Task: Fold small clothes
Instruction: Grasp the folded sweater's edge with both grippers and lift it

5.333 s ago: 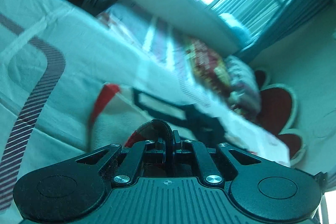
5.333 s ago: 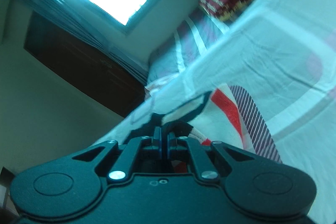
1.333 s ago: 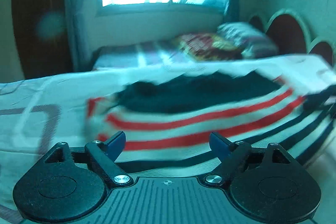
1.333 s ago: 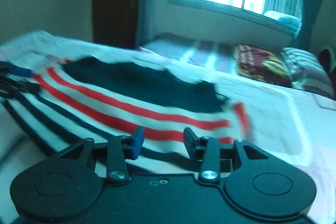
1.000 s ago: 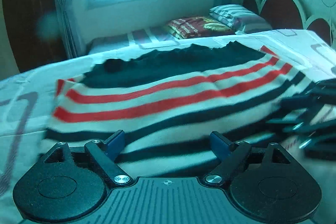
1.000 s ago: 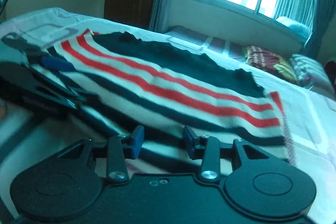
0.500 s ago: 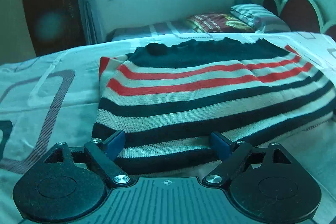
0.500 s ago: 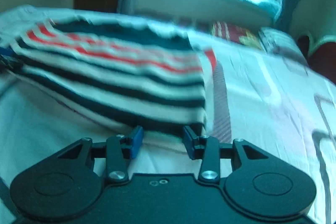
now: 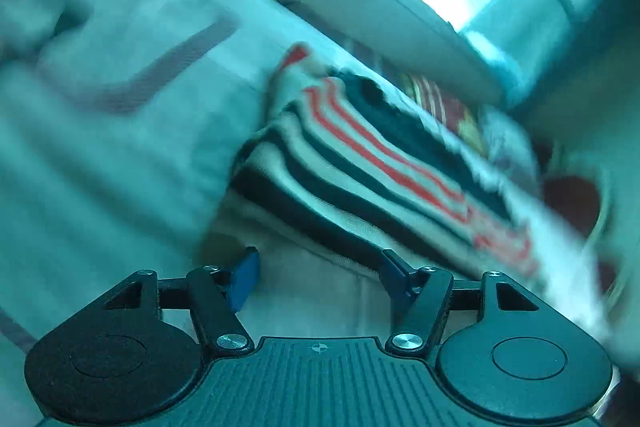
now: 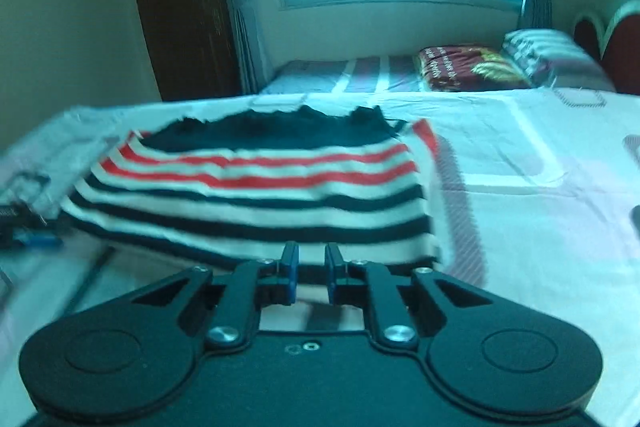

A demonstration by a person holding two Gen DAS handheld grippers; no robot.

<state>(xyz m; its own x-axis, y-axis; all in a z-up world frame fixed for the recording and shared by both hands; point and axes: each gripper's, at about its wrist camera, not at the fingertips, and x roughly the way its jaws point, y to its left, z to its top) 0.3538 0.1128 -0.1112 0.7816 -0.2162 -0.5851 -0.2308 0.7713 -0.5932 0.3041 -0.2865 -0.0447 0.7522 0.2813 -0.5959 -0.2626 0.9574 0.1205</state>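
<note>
Black tongs, blue pads (silver screws)

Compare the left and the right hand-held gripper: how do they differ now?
The left hand-held gripper has its jaws wide apart; the right hand-held gripper has only a narrow gap. The left view is tilted and blurred; the right is level. Both hold nothing and point at the striped sweater.

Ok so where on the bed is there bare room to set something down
Bare bedsheet lies right of the striped sweater. A narrower strip runs between its near hem and the right gripper. The far end is crowded with pillows.
</note>
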